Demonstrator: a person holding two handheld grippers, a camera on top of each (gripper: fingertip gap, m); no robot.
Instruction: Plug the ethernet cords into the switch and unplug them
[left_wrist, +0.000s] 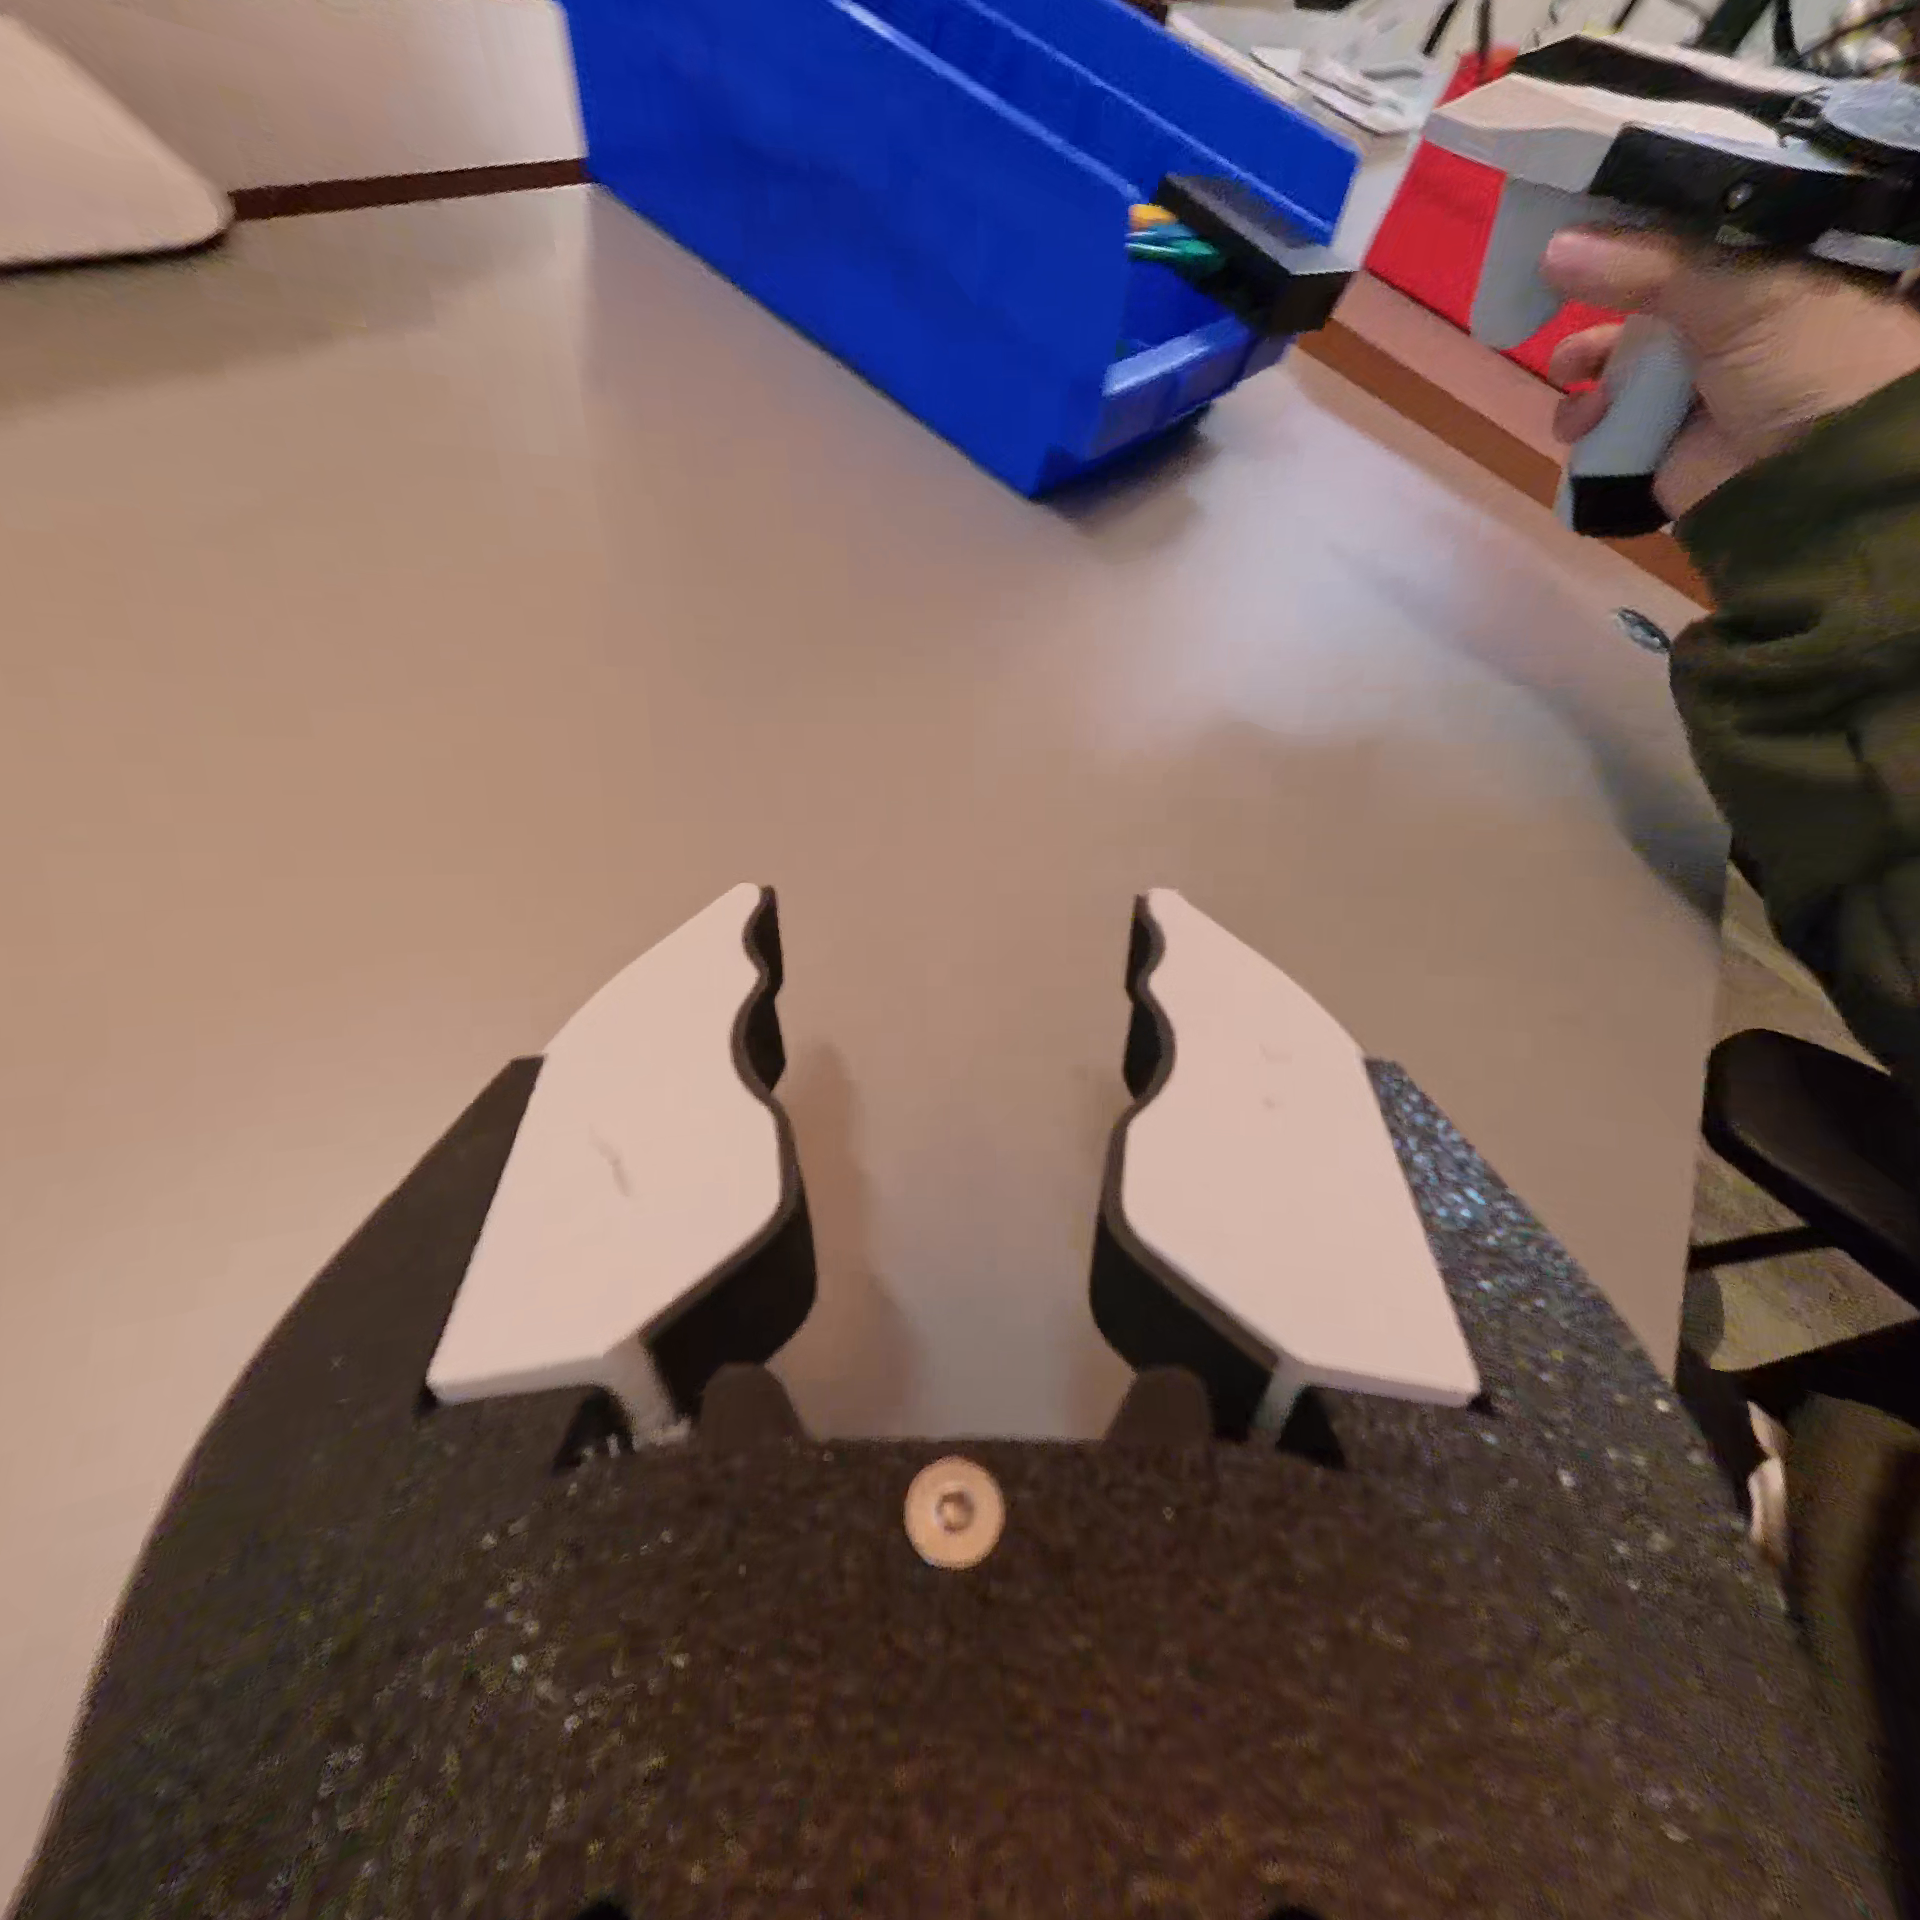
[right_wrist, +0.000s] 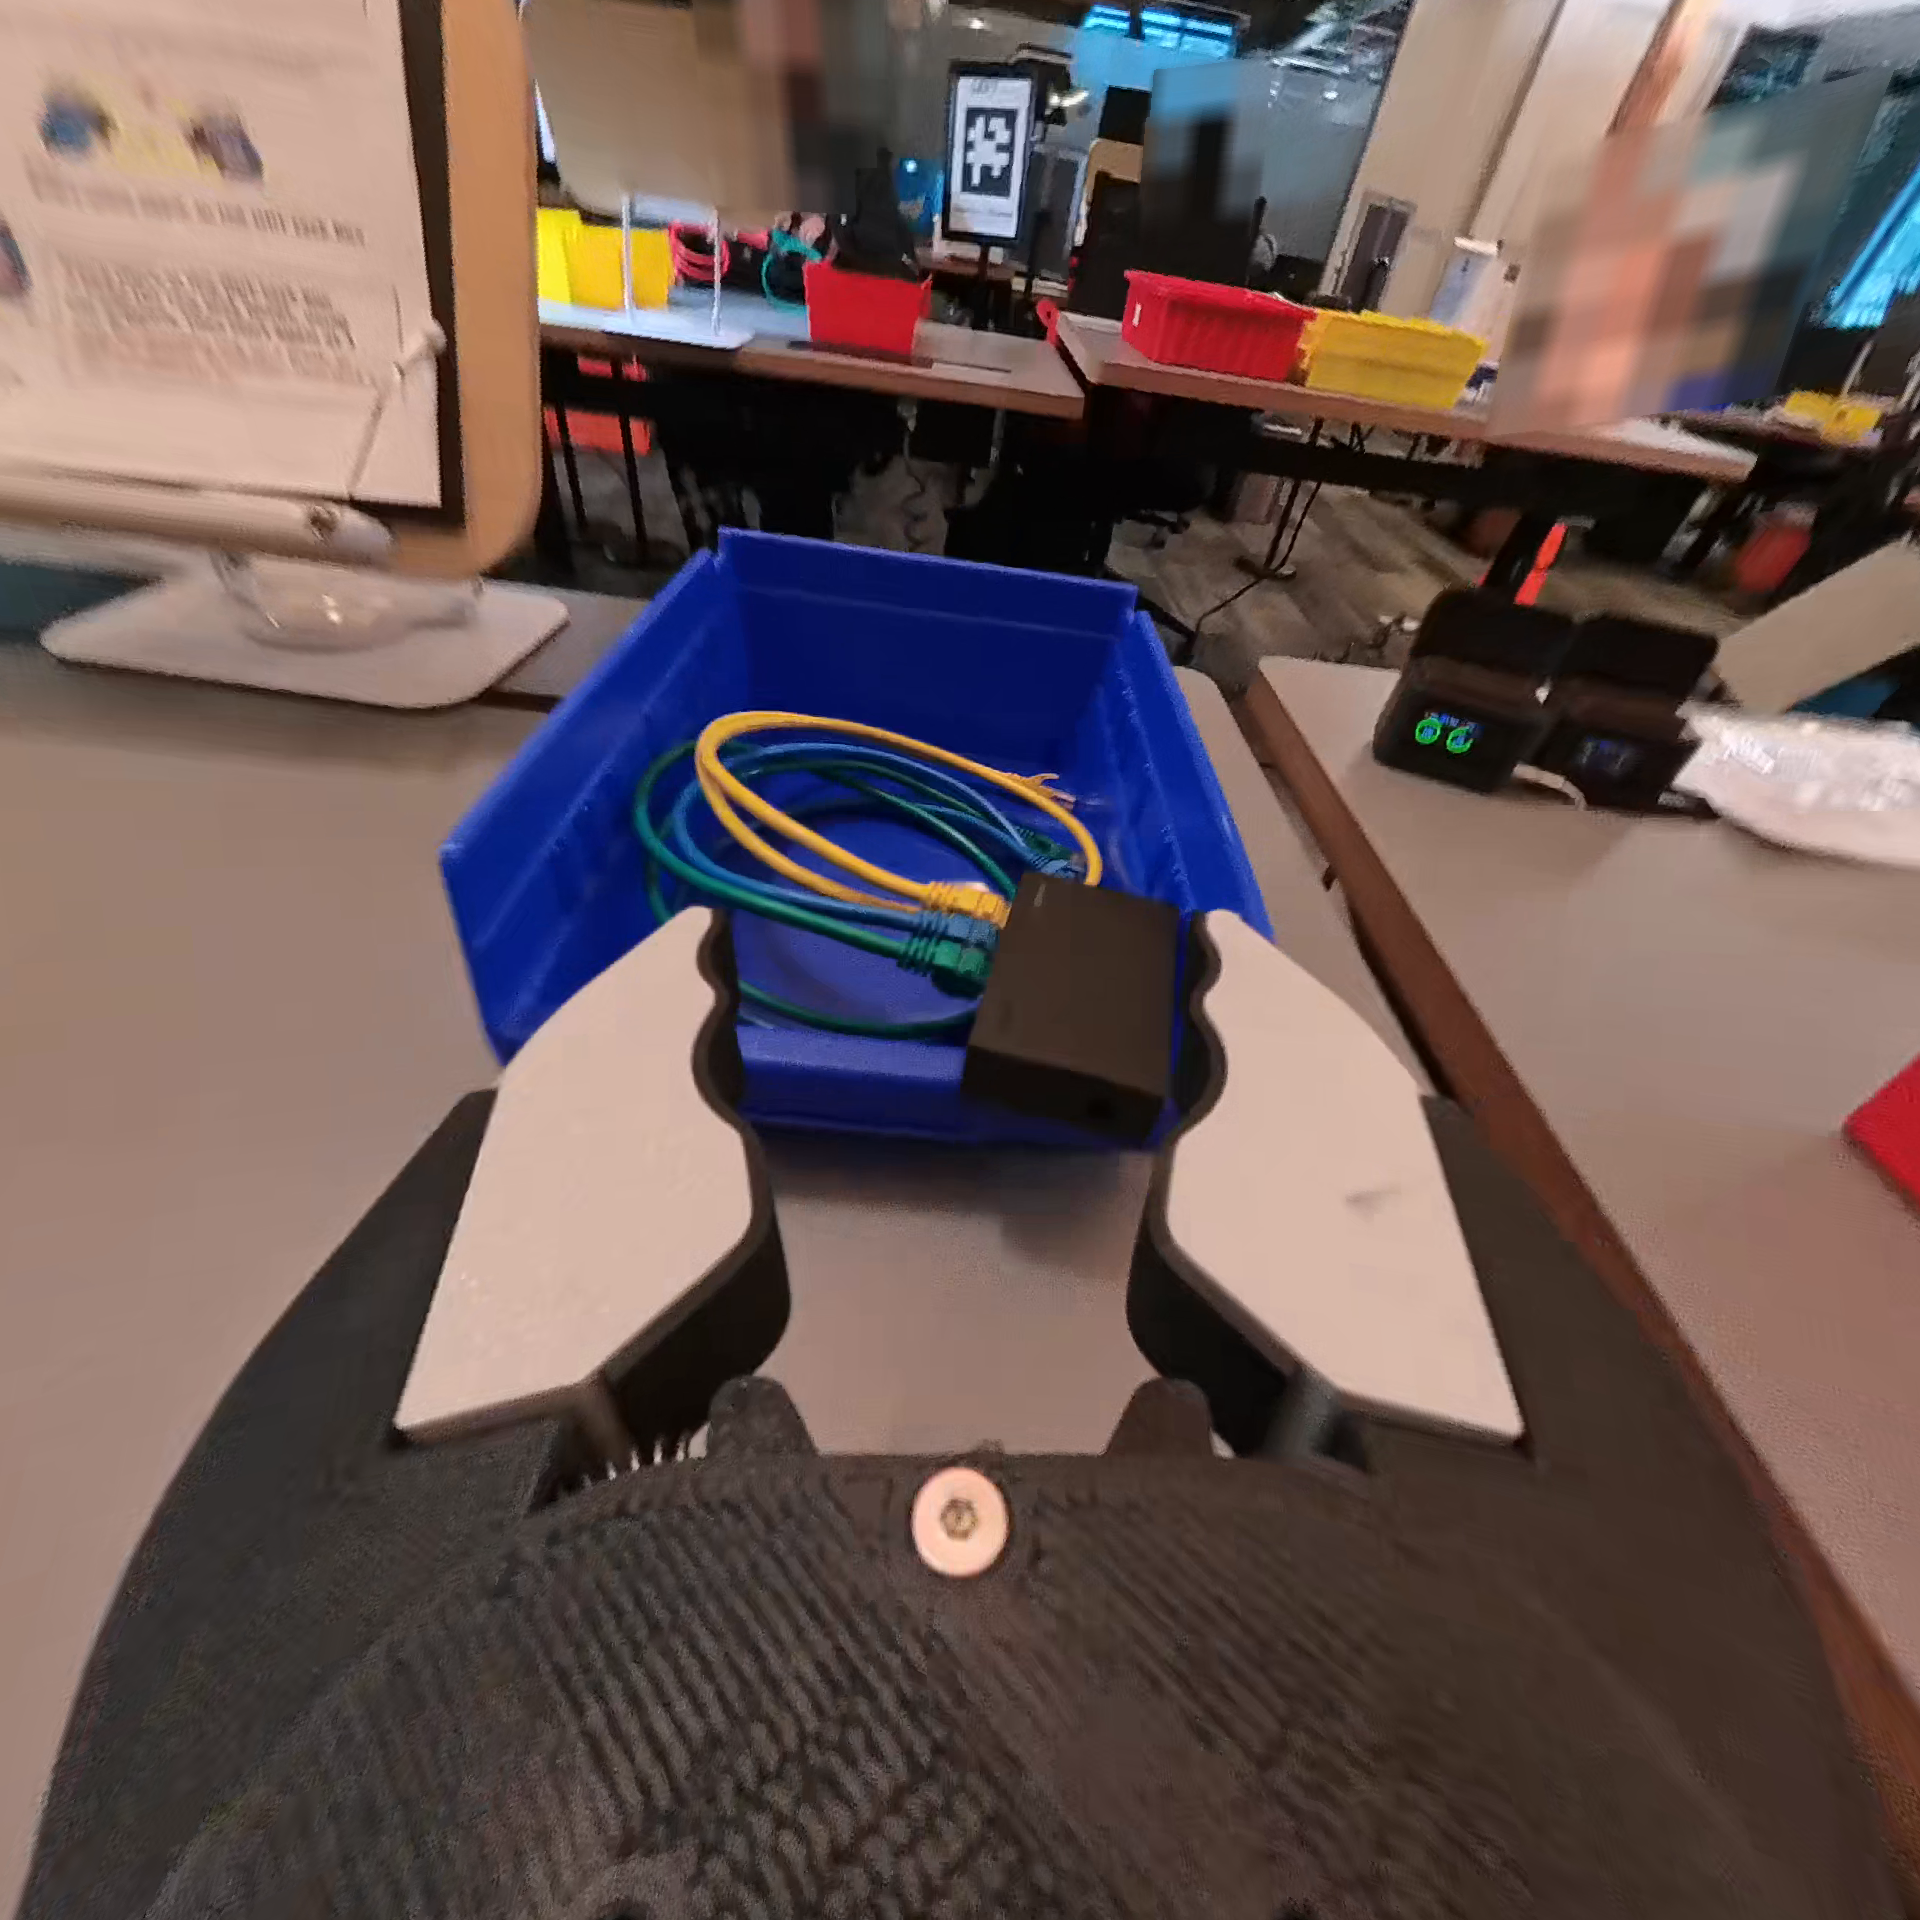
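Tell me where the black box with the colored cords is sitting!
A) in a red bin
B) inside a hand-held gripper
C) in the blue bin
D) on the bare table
C: in the right wrist view the black box rests on the front lip of the blue bin, cords coiled inside; both hand-held grippers are open and empty.

Even indoor light, soft sheen on the table (left_wrist: 727, 644). Fisheye bending at edges, motion blur throughout, background probably out of focus.
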